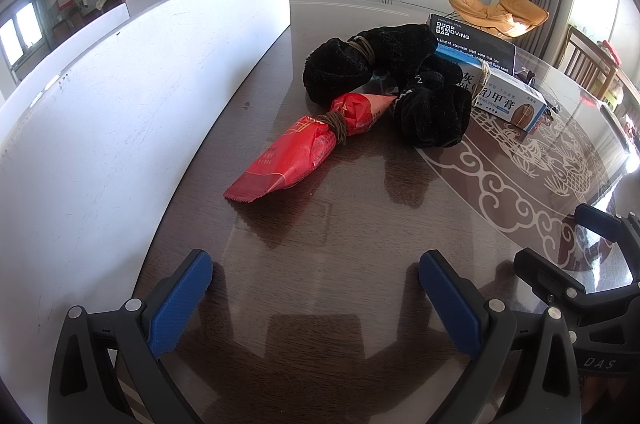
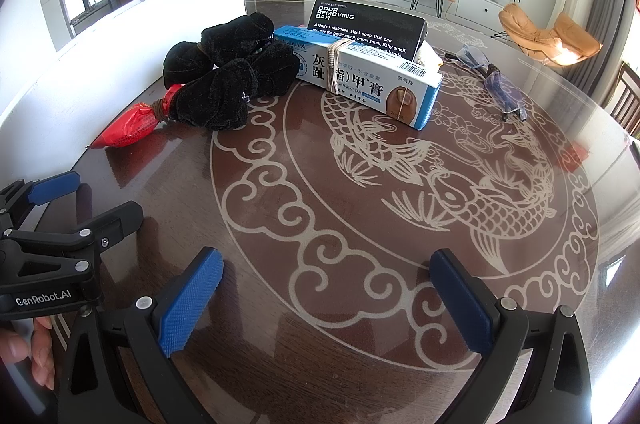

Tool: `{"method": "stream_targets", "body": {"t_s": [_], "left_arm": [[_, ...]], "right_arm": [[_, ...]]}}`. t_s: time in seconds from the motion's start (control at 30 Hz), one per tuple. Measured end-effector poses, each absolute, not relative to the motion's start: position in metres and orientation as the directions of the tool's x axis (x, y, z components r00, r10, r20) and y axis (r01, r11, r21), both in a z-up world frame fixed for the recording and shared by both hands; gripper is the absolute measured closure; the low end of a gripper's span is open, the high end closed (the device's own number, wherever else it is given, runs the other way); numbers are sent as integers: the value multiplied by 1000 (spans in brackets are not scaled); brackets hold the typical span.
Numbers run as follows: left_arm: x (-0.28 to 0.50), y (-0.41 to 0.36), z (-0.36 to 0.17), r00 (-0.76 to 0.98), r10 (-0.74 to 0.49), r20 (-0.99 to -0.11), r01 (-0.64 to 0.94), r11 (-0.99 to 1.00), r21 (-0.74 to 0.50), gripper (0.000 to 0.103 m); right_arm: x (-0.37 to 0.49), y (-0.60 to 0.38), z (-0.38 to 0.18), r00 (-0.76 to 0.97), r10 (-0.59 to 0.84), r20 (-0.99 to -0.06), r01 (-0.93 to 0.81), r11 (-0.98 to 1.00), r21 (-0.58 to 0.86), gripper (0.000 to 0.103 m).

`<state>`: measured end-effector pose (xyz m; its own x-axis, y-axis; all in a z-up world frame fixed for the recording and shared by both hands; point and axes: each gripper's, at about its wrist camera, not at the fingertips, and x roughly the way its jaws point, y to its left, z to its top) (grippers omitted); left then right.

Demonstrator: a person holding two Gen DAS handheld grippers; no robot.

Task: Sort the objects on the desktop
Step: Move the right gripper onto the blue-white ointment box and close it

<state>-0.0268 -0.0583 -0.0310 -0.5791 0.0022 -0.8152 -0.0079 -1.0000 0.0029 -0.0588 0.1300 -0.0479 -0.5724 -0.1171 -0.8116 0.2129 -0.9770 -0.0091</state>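
While both grippers hover low over the dark round table [image 2: 400,376], neither holds anything: left gripper [image 1: 314,298] fingers spread wide, right gripper [image 2: 326,298] fingers equally wide, bare tabletop between the blue pads in each.

Left wrist view only: full length of the red snack packet [image 1: 296,152], cinched mid-body by a brown hair tie [image 1: 338,124], serrated end toward the camera. It lies well ahead of the left fingers, its far tip touching the black velvet scrunchies [image 1: 384,76].

Right wrist view only: folded glasses [image 2: 496,80] on the far right of the table, apart from the pile. Here the packet is mostly hidden behind the scrunchies. The blue-and-white ointment box [image 2: 372,80], banded with a rubber band, leans against the black odor-removing-bar box [image 2: 366,24] behind it; scrunchies touch its left end. A hand [image 2: 30,352] shows at lower left, on the left tool's handle.

Edges: white board [image 1: 120,96] runs along the table's left rim, close beside the packet. Open, patterned tabletop lies between the grippers and the pile, and to the right, as far as the glasses.
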Motion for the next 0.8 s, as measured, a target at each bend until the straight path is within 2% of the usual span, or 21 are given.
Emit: {"method": "stream_targets", "body": {"t_s": [0.3, 0.4, 0.5, 0.57, 0.67, 0.77, 0.8], "left_arm": [[-27, -59, -31, -579, 2, -815, -7, -1000, 2, 0], [-26, -59, -31, -579, 2, -815, -7, -1000, 2, 0], [-26, -59, -31, -579, 2, -815, -7, -1000, 2, 0], [-26, -59, -31, -579, 2, -815, -7, -1000, 3, 0], [-26, -59, -30, -579, 2, -815, -7, -1000, 3, 0], [-26, -59, -30, -580, 2, -815, -7, -1000, 3, 0], [-26, -59, -31, -580, 2, -815, -7, -1000, 2, 0]], "right_arm": [[-59, 135, -47, -583, -106, -806, 184, -983, -4, 0], [-66, 155, -36, -617, -149, -773, 115, -988, 100, 0], [-94, 173, -17, -649, -140, -747, 72, -990, 123, 0], [-123, 177, -4, -656, -146, -741, 109, -989, 99, 0], [-168, 173, 4, -598, -246, -763, 241, -963, 122, 0], [-194, 154, 2, -546, -289, -787, 351, -931, 98, 1], [-199, 147, -3, -511, -313, -801, 384, -916, 113, 5]]}}
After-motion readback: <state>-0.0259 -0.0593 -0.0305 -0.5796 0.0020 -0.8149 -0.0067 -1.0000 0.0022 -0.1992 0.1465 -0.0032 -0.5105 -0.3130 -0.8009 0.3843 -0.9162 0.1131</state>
